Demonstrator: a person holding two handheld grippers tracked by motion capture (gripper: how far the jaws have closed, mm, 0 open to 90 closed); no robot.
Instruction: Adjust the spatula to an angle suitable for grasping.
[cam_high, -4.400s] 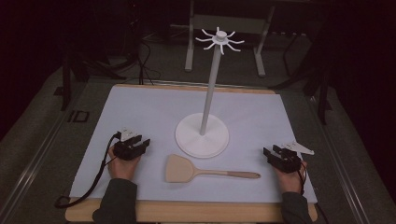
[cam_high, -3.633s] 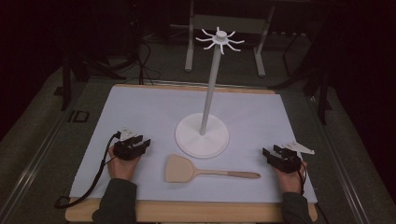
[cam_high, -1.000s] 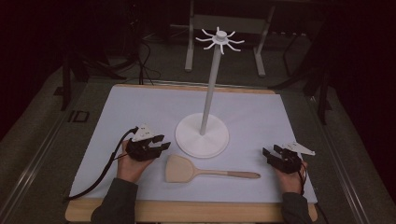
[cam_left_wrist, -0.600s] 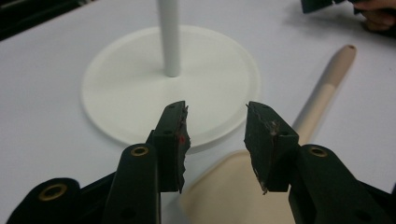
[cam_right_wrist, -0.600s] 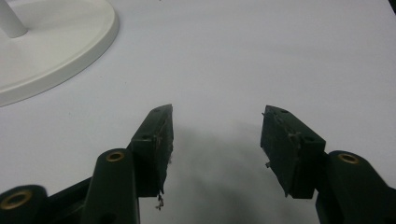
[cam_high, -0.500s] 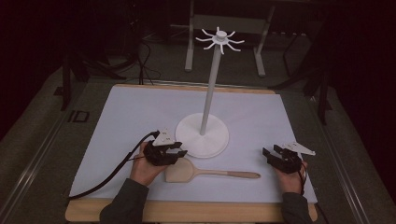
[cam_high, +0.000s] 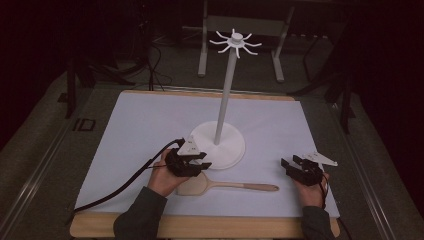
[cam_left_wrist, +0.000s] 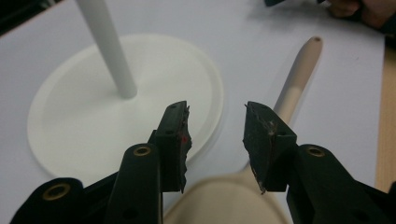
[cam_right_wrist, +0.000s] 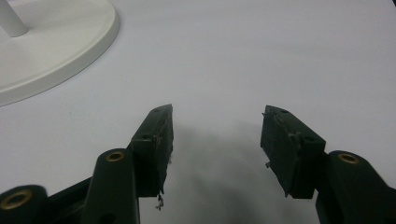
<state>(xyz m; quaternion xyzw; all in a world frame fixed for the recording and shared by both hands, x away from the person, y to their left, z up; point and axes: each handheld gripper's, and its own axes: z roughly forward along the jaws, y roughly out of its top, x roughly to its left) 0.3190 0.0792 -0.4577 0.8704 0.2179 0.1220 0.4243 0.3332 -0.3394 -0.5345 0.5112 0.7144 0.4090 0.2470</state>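
Near edge of the table (cam_high: 210, 226): a strip of pale wood, with a white sheet (cam_high: 150, 125) covering the rest of the top.

Wooden spatula (cam_high: 225, 186): lies flat on the sheet close to the near edge, about midway along it. Its long axis runs roughly parallel to that edge; the broad, rounded blade points toward the left side and the slim, round handle toward the right. The wood is pale, smooth and matt (the handle end carries a small hole, visible in the left gripper view).

Left gripper (cam_high: 200, 165): held in the person's left hand, directly over the blade end of the spatula. Its black jaws stand partly apart, having just been opening a little, and grip nothing; in the left gripper view the blade (cam_left_wrist: 224, 200) sits blurred below and between them, and whether they touch it cannot be told. The jaw pads are scuffed and rough.

Right gripper (cam_high: 295, 166): held in the right hand near the right corner of the near edge, just past the handle tip. The jaws are wide apart over bare sheet, with nothing between them.

Stand (cam_high: 218, 145): farther back, around the middle of the table, a smooth white round base with a thin upright pole, topped by a ring of short curved hooks (cam_high: 235, 42).
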